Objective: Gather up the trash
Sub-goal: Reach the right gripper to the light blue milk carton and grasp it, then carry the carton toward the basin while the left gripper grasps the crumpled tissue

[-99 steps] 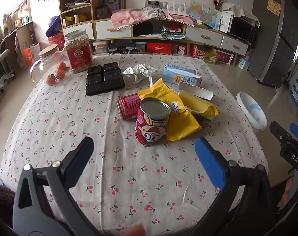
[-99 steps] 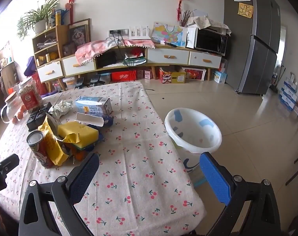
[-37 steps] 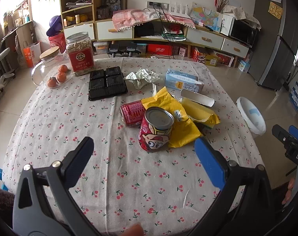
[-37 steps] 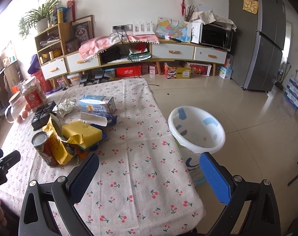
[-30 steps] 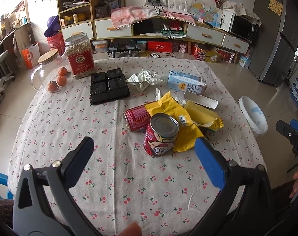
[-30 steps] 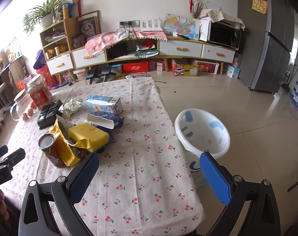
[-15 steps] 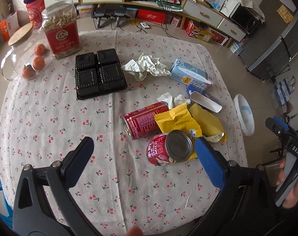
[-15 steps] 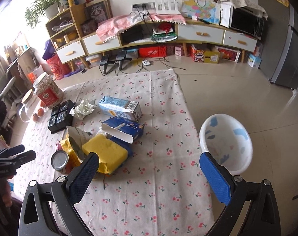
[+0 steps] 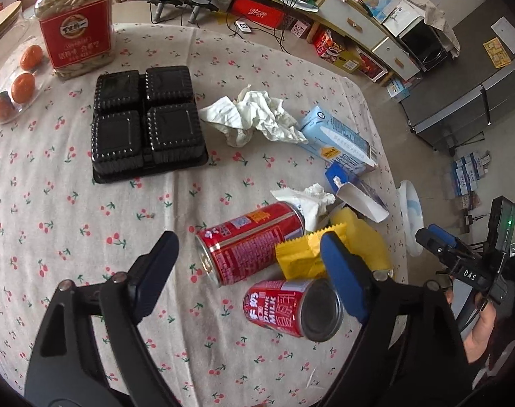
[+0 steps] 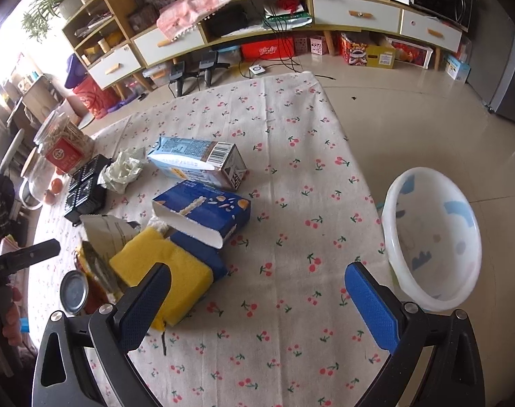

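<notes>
Above lying red can (image 9: 250, 242), left hand-held gripper (image 9: 249, 261) closing; nothing gripped.

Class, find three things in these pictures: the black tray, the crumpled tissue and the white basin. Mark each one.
Black tray (image 9: 145, 122): left wrist view, middle of its four lids.
Crumpled tissue (image 9: 254, 117): left wrist view, centre of the wad.
White basin (image 10: 434, 234): right wrist view, inner wall.

We look steeply down from both wrists, close over the worktop (image 9: 70, 203) — the left view nearer the red can (image 9: 254, 242), the right view beside it toward the basin (image 10: 434, 237); both share the milk carton (image 9: 338, 142).
</notes>
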Tool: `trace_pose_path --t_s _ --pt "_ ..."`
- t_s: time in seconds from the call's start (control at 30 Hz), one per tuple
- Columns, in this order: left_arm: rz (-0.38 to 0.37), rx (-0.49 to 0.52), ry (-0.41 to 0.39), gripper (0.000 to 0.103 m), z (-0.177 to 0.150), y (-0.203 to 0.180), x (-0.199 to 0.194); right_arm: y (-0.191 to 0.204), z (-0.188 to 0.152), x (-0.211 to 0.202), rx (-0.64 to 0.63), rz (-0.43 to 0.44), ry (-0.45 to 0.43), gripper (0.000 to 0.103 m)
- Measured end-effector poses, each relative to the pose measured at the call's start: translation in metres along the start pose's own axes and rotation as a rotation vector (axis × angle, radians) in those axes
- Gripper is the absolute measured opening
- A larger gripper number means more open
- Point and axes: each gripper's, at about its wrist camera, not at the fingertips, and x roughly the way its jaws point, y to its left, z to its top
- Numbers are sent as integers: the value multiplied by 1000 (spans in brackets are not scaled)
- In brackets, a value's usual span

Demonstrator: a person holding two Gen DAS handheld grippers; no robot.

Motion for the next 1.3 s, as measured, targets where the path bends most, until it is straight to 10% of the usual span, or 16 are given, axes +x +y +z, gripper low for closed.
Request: trace_pose_path --t_s 0.7,1.03,1.3 --pt "135 -95 -26 81 29 58 -3 115 108 117 -473 -102 195 102" --pt "96 -103 -38 81 32 57 -7 117 111 146 -475 -127 192 48" --pt "87 -54 -57 81 28 49 -9 89 111 110 -354 -133 113 43"
